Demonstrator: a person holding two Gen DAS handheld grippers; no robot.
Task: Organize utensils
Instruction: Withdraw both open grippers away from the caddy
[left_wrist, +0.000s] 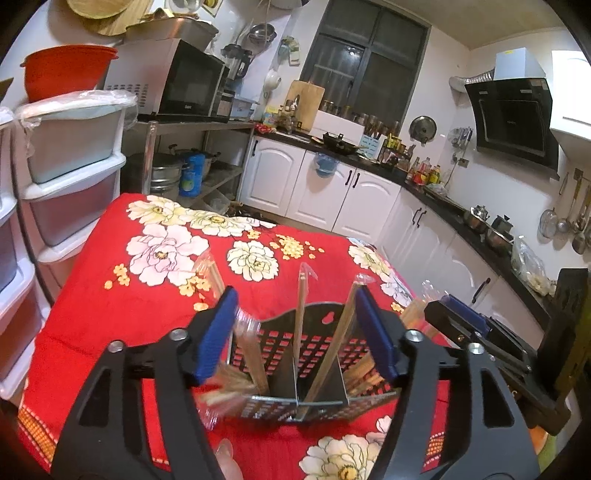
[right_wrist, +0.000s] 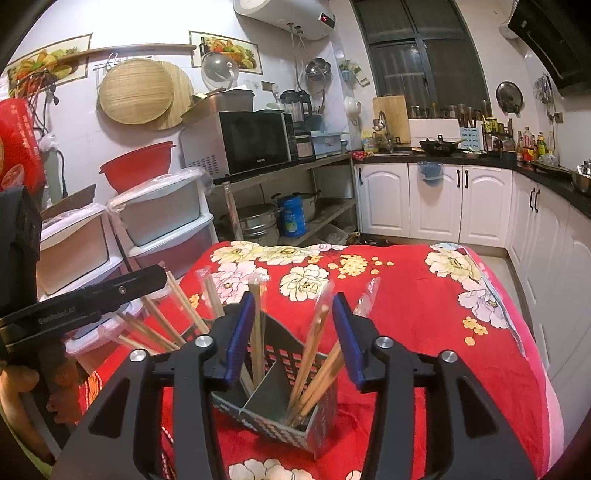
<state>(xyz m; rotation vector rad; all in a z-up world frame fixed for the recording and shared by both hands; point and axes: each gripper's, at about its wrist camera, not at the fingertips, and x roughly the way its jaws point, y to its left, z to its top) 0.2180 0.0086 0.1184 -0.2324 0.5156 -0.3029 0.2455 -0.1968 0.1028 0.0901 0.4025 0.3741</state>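
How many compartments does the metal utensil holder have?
3, side by side in the utensil holder: left, middle, right. Two dividers separate them; all hold wrapped chopsticks.

1. The perforated grey metal utensil holder (right_wrist: 273, 402) has a dull, smooth sheen.
2. Inside that holder, the pale wooden chopsticks (right_wrist: 314, 365) look matt, some sleeved in glossy clear plastic.
3. Under the holder, the red flowered cloth (left_wrist: 110, 295) looks soft and matt.
4. Flanking the holder, the blue gripper pads (left_wrist: 373, 328) are ribbed, on matt black plastic arms.
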